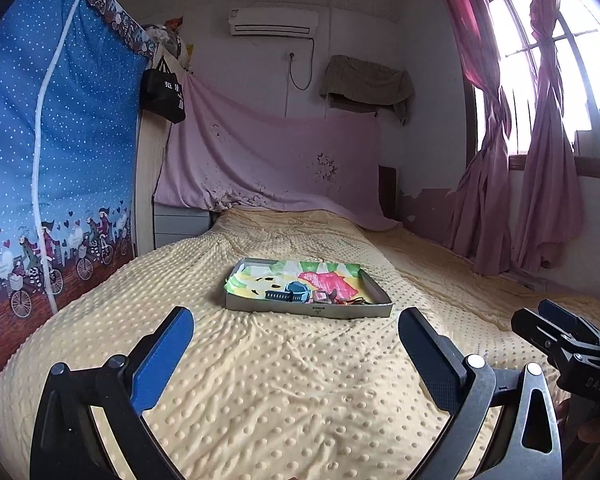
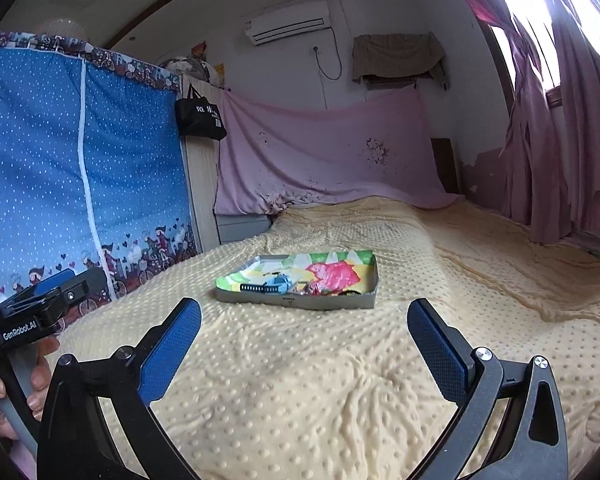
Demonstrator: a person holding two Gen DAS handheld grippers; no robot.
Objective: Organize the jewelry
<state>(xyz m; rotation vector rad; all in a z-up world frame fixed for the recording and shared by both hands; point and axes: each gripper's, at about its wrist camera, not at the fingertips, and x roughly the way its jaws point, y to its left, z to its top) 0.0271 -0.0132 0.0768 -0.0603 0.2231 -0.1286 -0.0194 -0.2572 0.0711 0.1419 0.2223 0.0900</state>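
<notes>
1. The left gripper (image 1: 296, 328) hovered over the near part of the bed, its two fingers spread wide apart with nothing between them.
2. The right gripper (image 2: 304, 320) hung beside it to the right, fingers likewise spread wide and empty; its blue pads (image 2: 168, 350) faced inward.
3. A hand (image 2: 4, 396) gripped the left tool's handle at the left edge of the right wrist view.
4. Beyond both claws, a shallow grey tray (image 1: 300, 309) sat in the middle of the yellow dotted blanket (image 1: 280, 392), well apart from the fingertips.
5. The tray was lined with bright patterned paper (image 2: 332, 272).
6. A watch (image 1: 290, 294) with a dark strap lay along the tray's near edge, and a tangle of small jewelry (image 1: 340, 299) lay just to its right, too small to tell apart.
</notes>
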